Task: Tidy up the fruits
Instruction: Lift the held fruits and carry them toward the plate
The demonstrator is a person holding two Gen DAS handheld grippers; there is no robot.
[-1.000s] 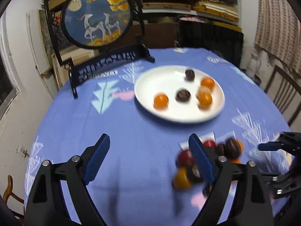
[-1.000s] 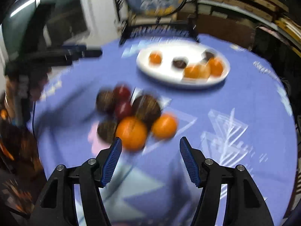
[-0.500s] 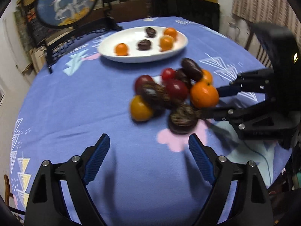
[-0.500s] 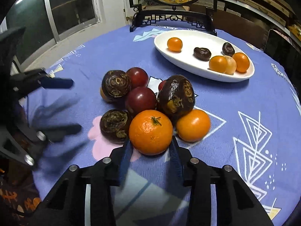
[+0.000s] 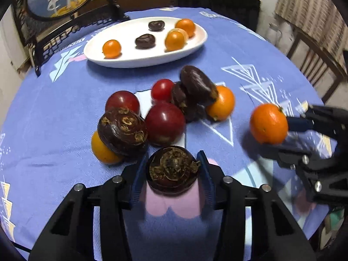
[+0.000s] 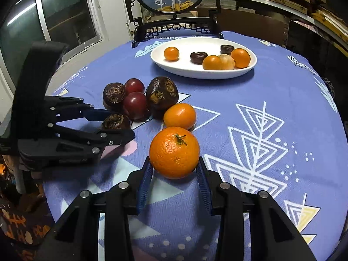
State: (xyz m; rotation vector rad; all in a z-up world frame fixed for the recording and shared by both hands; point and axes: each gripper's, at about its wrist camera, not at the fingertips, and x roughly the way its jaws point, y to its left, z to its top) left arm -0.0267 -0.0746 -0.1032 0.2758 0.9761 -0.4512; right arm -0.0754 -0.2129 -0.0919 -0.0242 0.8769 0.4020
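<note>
Low in the frame, the left claw [image 5: 173, 171] is clenching a dark, crusty-topped water chestnut [image 5: 173, 169], flat face up. The right claw [image 6: 174, 171] is gripping a glossy tangerine [image 6: 174, 152], stem upward. Behind, the fruit pile [image 6: 139, 102] and white plate [image 6: 187, 69] are sitting mid-frame on the counter [image 6: 271, 91].

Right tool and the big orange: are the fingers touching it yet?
Touching. In the right wrist view, the big orange sits between the right tool's two blue pads, both pressed against its sides with no gap.
</note>
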